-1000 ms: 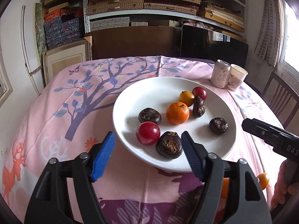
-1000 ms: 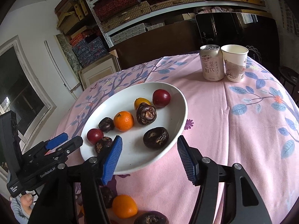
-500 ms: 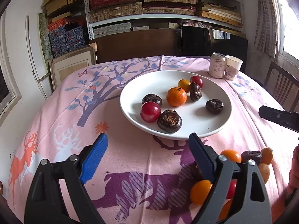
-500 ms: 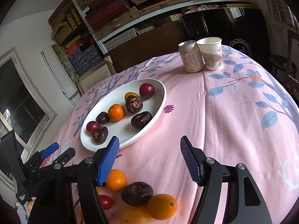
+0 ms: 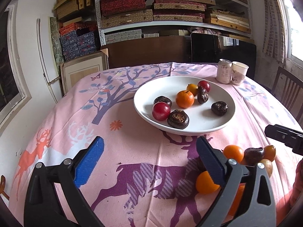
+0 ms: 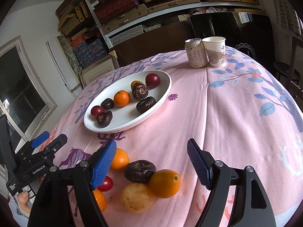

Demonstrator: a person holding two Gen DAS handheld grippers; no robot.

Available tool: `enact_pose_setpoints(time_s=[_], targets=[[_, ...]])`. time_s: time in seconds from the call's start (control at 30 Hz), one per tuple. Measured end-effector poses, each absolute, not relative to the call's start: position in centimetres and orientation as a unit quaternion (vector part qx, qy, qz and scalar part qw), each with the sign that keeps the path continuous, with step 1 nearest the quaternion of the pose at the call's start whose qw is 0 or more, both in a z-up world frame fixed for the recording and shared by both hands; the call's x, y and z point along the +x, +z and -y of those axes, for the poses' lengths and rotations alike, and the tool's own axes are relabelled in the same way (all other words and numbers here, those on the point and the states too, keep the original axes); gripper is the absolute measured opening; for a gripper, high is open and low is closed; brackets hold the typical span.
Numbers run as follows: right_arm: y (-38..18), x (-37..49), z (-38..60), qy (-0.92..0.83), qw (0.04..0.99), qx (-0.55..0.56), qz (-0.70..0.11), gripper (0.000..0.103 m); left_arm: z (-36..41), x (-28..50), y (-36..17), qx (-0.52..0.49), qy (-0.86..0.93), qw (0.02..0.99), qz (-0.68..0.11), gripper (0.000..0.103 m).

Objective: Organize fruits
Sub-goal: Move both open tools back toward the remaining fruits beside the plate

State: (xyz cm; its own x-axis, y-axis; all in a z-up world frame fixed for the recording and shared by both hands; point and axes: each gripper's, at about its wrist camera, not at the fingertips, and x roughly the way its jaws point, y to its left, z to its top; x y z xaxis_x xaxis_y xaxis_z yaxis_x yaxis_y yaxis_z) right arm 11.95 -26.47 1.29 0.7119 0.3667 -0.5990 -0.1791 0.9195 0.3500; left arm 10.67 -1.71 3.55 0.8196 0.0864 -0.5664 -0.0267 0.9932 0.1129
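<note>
Our left wrist view: low over pink tree-and-deer-print cloth-covered counter [image 5: 132, 160], angled down, facing wide white ceramic plate [image 5: 145, 94] and shelves behind. Our right wrist view: from further right, tilted, close above loose fruit. Both share plate [image 6: 162, 98], white drink can [image 5: 224, 71] [image 6: 195, 54], counter [image 6: 236, 113], shelves.

"GenRobot.AI" on left gripper [image 6: 40, 152], Chinese-lettered can [image 6: 195, 53]

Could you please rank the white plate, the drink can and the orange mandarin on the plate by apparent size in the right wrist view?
1. white plate
2. drink can
3. orange mandarin
</note>
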Motion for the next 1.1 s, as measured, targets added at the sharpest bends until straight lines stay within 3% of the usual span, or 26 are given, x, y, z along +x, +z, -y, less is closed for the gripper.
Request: enact_pose_setpoints(time_s=[1.1], targets=[[1.1,11.99,26.28,0.147,0.913,0.132,-0.356,0.08,1.96,10.68,3.31,0.062,0.031,0.951,-0.3,0.097]])
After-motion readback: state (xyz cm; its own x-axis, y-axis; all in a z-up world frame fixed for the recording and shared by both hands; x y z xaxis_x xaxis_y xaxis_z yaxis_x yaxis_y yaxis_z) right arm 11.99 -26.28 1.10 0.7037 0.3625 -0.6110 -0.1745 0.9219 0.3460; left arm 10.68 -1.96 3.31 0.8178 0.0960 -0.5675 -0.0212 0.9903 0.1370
